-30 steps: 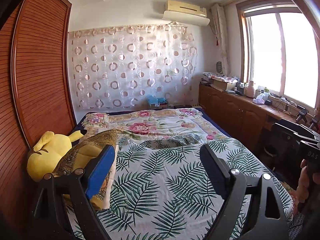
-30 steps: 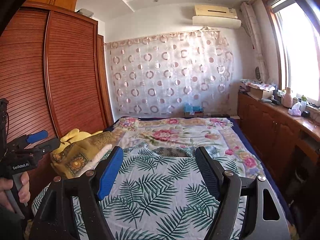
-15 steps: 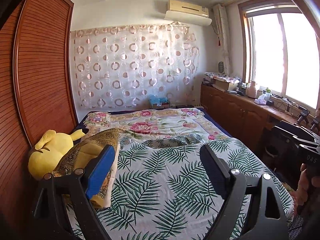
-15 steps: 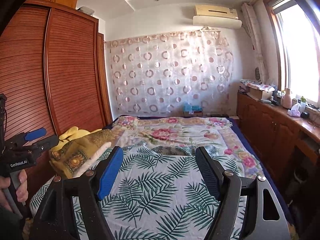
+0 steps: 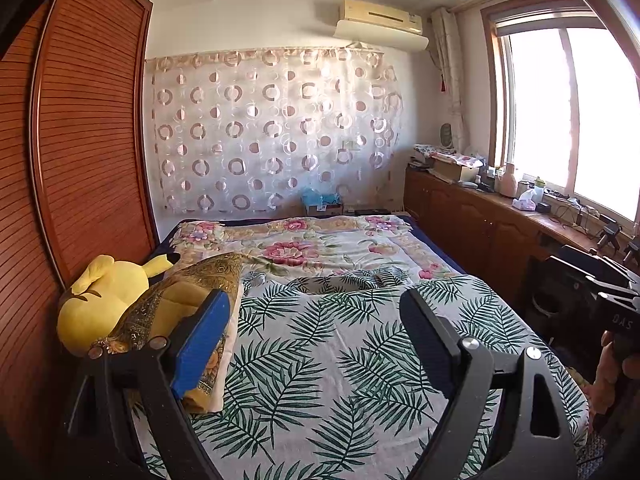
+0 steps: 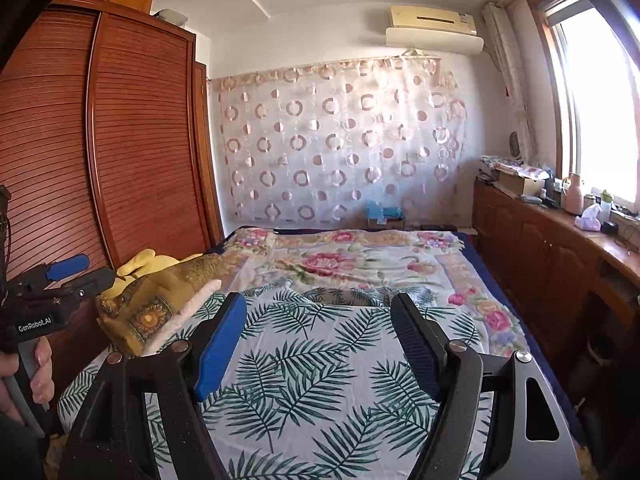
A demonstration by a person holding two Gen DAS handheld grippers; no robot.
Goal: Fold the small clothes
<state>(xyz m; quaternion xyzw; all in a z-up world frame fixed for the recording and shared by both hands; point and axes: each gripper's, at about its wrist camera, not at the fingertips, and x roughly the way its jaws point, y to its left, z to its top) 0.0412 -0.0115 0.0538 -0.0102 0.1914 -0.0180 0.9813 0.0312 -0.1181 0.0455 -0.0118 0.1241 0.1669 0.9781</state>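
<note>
- Tools first: the left tool (image 5: 314, 300) and the right tool (image 6: 318, 300) both hang above the near end of the bed, jaws spread wide with nothing between them. Each is held by a person's hand (image 6: 36, 368) on its grip.
- The palm-leaf garment (image 5: 340, 352) lies spread flat on the bed, covering most of its near half. An oval gap at its far edge looks like a neck opening (image 5: 330, 285). No fold shows in the part in view; its near hem is hidden below the tools.
- Step in hand, as I judge it: lining up over a flattened garment, with neither tool touching cloth.
- The next move likely calls for bringing both tools down to one edge of the garment, pinching only the thin printed layer at two spaced points, then carrying that edge across evenly so the fold lands straight.
- Thin cloth on soft bedding may bunch, or a jaw could catch the floral quilt (image 5: 320, 244) that lies under and beyond the garment.
- On the left side of the bed, a gold-patterned cloth (image 5: 192, 284) lies over a yellow plush toy (image 5: 100, 300), beside the slatted wardrobe (image 5: 80, 160). The gold cloth's edge sits just beside the garment, so a fold towards that side has little room.
</note>
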